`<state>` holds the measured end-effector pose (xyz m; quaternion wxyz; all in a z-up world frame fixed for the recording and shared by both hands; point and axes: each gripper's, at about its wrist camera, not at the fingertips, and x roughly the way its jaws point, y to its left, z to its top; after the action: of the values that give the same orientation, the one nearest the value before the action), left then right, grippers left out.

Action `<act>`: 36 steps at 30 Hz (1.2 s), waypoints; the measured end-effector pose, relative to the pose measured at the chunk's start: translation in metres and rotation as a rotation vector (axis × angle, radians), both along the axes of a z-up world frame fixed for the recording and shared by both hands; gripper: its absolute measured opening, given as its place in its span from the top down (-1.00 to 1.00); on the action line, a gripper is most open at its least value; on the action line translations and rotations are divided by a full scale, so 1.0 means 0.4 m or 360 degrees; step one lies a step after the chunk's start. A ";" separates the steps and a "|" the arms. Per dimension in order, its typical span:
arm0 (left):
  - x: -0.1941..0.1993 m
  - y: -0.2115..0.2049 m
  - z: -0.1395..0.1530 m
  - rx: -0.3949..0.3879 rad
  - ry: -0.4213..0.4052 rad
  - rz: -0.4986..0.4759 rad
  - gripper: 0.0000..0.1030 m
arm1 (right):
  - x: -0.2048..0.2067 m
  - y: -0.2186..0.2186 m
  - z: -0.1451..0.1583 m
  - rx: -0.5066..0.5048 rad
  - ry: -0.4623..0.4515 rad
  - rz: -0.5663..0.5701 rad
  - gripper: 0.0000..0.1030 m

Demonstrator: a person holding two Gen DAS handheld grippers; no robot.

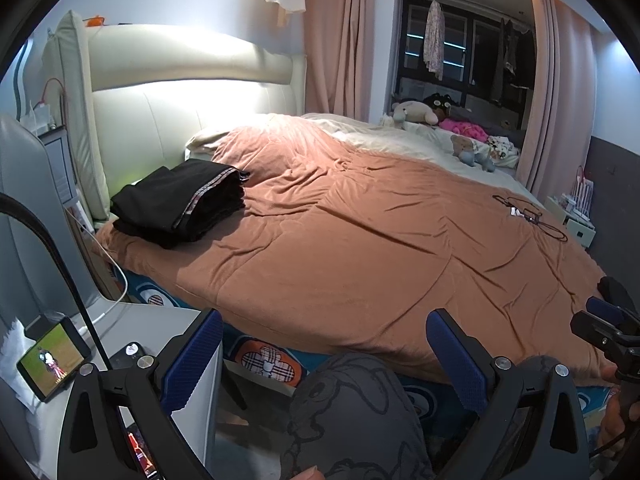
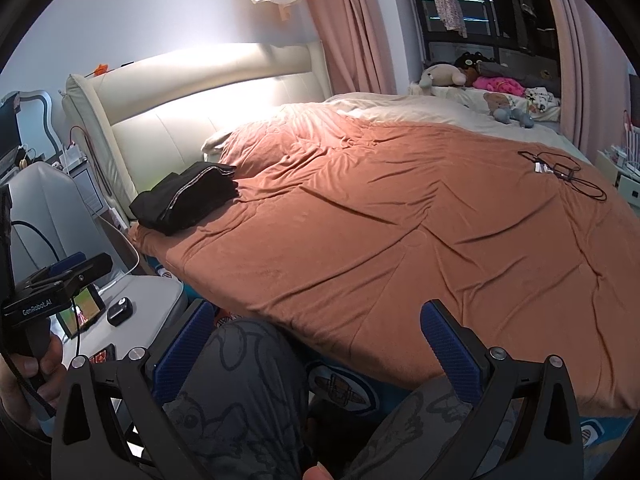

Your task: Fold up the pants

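Item one: my left gripper (image 1: 324,356), blue-padded fingers spread wide, holding nothing, hanging off the near edge of the bed above my knee (image 1: 352,408) in grey cartoon-print fabric.

Item two: my right gripper (image 2: 318,350), fingers likewise spread and empty, poised over both knees, near the same bed edge. From the left wrist view it shows at the far right of the frame; from the right wrist view the left one appears at the far left, gripped in my hand (image 2: 36,372).

Item three: pants (image 1: 180,204), black with a thin patterned side stripe, folded into a thick stack. Location: far-left corner of the bed, on the rust-brown blanket (image 1: 360,248), just beside the cream padded headboard (image 1: 168,116). Well apart from both grippers.

Item four: black cable (image 1: 532,216), loosely looped, on the blanket toward the right side.

Item five: stuffed toys (image 1: 416,112), heaped at the far end by the dark window.

Item six: bedside table (image 1: 132,320), grey, left of the bed, carrying a small lit screen (image 1: 52,360).
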<state>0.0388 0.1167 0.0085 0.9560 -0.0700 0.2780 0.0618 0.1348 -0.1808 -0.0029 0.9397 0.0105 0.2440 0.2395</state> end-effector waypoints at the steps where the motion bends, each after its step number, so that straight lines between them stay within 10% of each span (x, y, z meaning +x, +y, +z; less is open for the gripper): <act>1: 0.000 0.000 -0.001 -0.0003 0.0000 -0.0002 -0.99 | -0.002 0.000 0.002 0.0000 -0.0001 0.0000 -1.00; 36: -0.022 -0.025 0.021 0.0016 -0.0041 -0.0045 -0.99 | -0.020 -0.025 -0.003 0.0028 -0.0038 -0.0044 -1.00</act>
<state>0.0299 0.1067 0.0169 0.9607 -0.0621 0.2662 0.0488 0.1267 -0.1909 -0.0039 0.9456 0.0192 0.2306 0.2288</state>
